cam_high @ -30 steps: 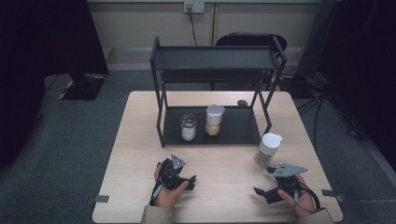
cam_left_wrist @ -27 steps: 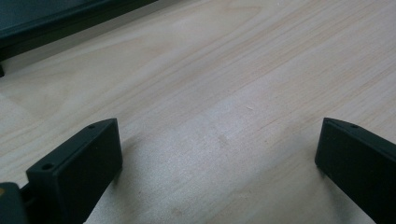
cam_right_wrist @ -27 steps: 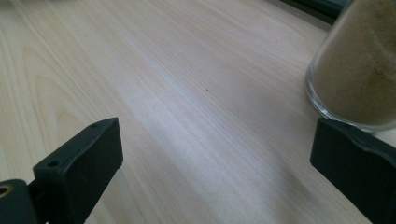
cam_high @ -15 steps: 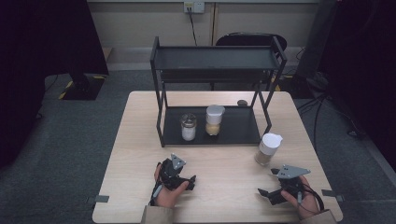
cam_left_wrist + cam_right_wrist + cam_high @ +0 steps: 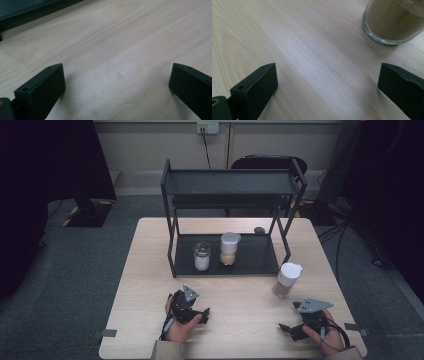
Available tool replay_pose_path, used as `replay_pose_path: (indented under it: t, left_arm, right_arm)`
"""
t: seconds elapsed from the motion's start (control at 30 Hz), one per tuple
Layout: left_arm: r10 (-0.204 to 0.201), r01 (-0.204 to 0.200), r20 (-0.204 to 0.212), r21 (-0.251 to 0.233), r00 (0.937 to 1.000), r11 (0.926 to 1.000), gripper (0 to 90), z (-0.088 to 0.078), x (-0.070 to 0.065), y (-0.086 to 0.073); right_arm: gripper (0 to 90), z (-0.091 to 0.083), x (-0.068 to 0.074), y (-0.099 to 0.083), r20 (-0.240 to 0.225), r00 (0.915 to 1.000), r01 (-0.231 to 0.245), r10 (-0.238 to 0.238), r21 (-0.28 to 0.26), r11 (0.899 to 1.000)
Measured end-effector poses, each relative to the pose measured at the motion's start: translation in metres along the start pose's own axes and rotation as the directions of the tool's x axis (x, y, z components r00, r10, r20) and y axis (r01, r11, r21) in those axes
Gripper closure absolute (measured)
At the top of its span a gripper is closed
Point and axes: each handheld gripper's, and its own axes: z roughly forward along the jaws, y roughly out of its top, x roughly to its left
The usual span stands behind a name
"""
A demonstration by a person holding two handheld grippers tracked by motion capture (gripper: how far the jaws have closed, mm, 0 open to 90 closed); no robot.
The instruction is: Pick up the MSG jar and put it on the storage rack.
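1. We hold the right gripper (image 5: 290,330) low over the desk (image 5: 240,320) near its front right corner, its jaws wide apart with nothing between them.
2. The jar of tan powder (image 5: 287,281) with the white lid stands upright on the desk just beyond that gripper, close to the right edge and just outside the black rack (image 5: 230,185); in the right gripper view its glass base (image 5: 392,22) sits ahead and off to one side of the jaws.
3. The left gripper (image 5: 192,312) rests near the front edge, left of centre, jaws also apart and empty over bare wood.
4. To take the jar well, we judge that we should first turn the right gripper until the jar sits centred between the jaws, then advance level.
5. We should close on the glass body below the lid, since a high grip could tip it.
6. 2 other jars (image 5: 202,256) stand on the rack's lower tray, well apart from our reach.
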Motion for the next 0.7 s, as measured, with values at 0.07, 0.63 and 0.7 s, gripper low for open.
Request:
replay_pose_path:
  t: [0.07, 0.63, 0.7]
  left_arm:
    - [0.0, 0.0, 0.0, 0.0, 1.0, 1.0, 0.0, 0.0, 0.0, 0.0]
    - [0.0, 0.0, 0.0, 0.0, 1.0, 1.0, 0.0, 0.0, 0.0, 0.0]
    - [0.0, 0.0, 0.0, 0.0, 1.0, 1.0, 0.0, 0.0, 0.0, 0.0]
  right_arm:
    - [1.7, -0.0002, 0.0003, -0.0005, 0.002, 1.0, 0.0, 0.0, -0.002, 1.0]
    - [0.0, 0.0016, -0.0057, 0.0029, -0.012, 0.9993, -0.035, 0.035, 0.022, 0.999]
    - [0.0, 0.0016, -0.0058, 0.0029, -0.012, 0.9993, -0.035, 0.035, 0.022, 0.999]
